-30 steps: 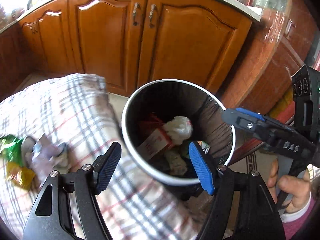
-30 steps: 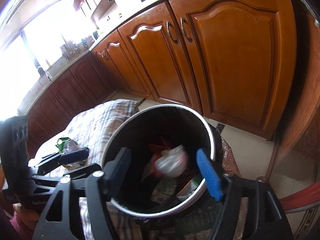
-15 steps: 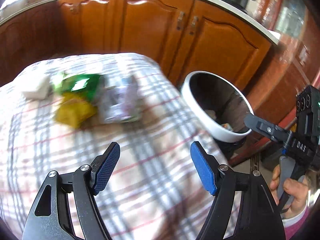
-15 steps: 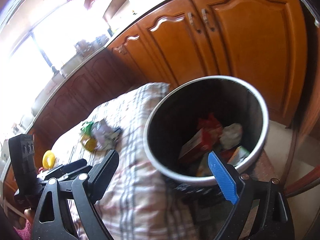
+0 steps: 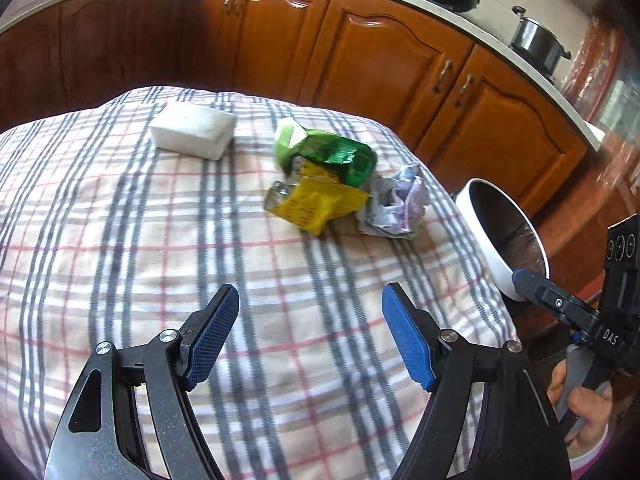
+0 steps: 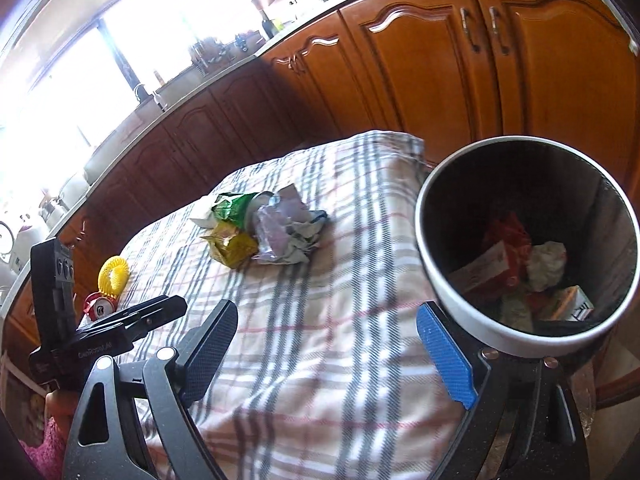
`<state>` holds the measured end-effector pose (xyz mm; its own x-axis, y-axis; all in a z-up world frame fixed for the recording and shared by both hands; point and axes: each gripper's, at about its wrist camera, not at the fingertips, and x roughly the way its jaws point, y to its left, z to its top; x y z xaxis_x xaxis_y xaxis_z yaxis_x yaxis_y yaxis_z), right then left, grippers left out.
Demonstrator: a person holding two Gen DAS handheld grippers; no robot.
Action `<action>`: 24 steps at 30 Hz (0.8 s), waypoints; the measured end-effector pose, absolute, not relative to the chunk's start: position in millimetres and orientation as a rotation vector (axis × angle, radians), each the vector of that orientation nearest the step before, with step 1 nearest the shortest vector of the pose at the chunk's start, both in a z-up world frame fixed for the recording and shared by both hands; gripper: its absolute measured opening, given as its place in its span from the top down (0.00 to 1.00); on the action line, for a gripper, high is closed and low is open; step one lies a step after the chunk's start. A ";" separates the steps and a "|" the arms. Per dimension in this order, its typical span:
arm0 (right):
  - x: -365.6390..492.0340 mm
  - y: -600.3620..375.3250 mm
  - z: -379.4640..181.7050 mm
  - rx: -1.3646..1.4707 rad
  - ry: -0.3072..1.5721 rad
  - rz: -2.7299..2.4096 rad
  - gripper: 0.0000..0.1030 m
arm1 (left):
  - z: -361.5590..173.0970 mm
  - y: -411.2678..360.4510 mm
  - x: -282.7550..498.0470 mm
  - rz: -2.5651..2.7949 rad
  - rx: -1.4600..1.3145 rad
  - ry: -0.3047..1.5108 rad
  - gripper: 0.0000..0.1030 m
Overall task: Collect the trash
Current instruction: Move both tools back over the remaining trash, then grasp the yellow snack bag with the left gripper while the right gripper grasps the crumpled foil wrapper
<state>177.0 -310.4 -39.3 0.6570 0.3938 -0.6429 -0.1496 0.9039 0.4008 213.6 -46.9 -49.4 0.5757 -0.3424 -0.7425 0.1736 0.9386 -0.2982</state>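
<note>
A green wrapper (image 5: 332, 152), a yellow packet (image 5: 316, 202) and a crumpled grey-purple paper (image 5: 394, 204) lie together on the plaid cloth (image 5: 160, 240). A white block (image 5: 192, 130) lies farther back. My left gripper (image 5: 310, 332) is open and empty over the cloth, short of the pile. My right gripper (image 6: 326, 352) is open and empty between the pile (image 6: 276, 232) and the bin (image 6: 436, 280). The round bin holds a white wad (image 6: 546, 264) and red cartons (image 6: 492, 264).
A yellow round item (image 6: 113, 280) and a red-white item (image 6: 98, 306) lie at the cloth's left edge. Wooden cabinets (image 5: 380, 64) stand behind the table. The bin's rim (image 5: 486, 252) stands just off the table's right edge. A pot (image 5: 536, 42) sits on the counter.
Both grippers swung left from over the bin to over the plaid cloth. A white wad that was falling by the right gripper now lies in the bin. Both stay open.
</note>
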 end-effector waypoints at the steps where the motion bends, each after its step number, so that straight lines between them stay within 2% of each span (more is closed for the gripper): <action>1: 178.9 -307.3 -39.1 0.326 0.798 0.317 0.10 | -49.8 -42.7 214.3 -0.300 -0.208 0.907 0.27; 13: 216.5 -275.9 -38.7 0.327 0.797 0.359 0.13 | -45.9 -37.1 241.5 -0.342 -0.189 0.888 0.27; 15: 227.1 -271.3 -39.9 0.326 0.804 0.368 0.20 | -46.8 -41.5 251.2 -0.349 -0.173 0.889 0.27; 20: 258.9 -265.8 -48.8 0.350 0.841 0.377 0.24 | -54.2 -54.0 277.2 -0.358 -0.154 0.899 0.26; 22: 267.7 -265.3 -54.2 0.375 0.862 0.385 0.29 | -58.0 -58.5 285.9 -0.365 -0.149 0.897 0.26; 24: 274.5 -264.9 -59.8 0.385 0.881 0.387 0.40 | -61.0 -62.4 291.1 -0.370 -0.137 0.895 0.27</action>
<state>274.5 -264.9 -59.8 0.5768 0.4762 -0.6637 -0.1661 0.8639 0.4755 291.1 -62.4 -61.0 0.5674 -0.3701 -0.7356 0.2567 0.9283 -0.2690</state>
